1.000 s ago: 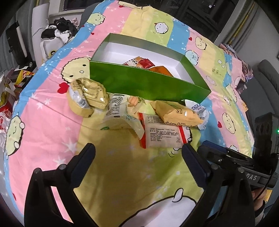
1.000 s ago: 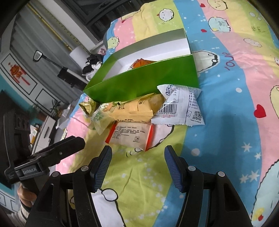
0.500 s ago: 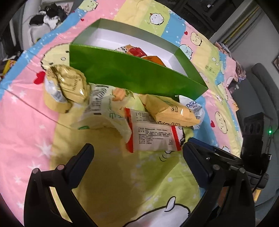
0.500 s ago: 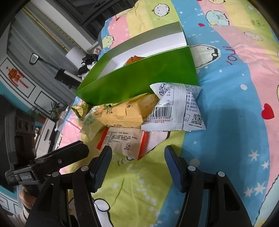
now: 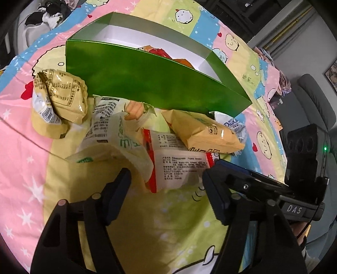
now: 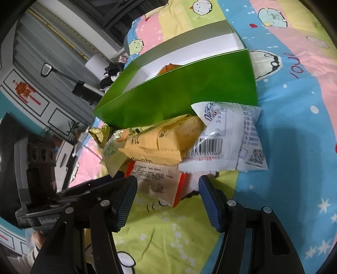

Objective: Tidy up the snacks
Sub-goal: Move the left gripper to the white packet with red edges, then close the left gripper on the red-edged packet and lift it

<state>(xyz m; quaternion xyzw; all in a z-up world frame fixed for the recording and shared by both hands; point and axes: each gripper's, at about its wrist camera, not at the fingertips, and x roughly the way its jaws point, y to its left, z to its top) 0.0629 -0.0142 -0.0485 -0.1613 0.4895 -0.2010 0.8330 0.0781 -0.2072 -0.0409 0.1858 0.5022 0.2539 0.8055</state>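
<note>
A green box (image 5: 151, 82) with a white inside holds a few snacks (image 5: 155, 51). A pile of snack packets lies in front of it: a gold packet (image 5: 61, 99), a pale green packet (image 5: 113, 137), a red-edged white packet (image 5: 179, 166), a yellow packet (image 5: 202, 130) and a white barcode packet (image 6: 229, 141). My left gripper (image 5: 166, 185) is open with its jaws either side of the red-edged packet's near end. My right gripper (image 6: 167, 196) is open just before the same packet (image 6: 155, 181). The box also shows in the right wrist view (image 6: 181, 92).
Everything lies on a bed with a pastel cartoon sheet (image 5: 42, 168). The right gripper's body (image 5: 294, 189) sits close at the right of the left wrist view. Clothes (image 5: 50, 16) lie at the bed's far left edge.
Both grippers have moved forward toward the pile of packets. The left jaws have narrowed but stay open. The packets have not moved.
</note>
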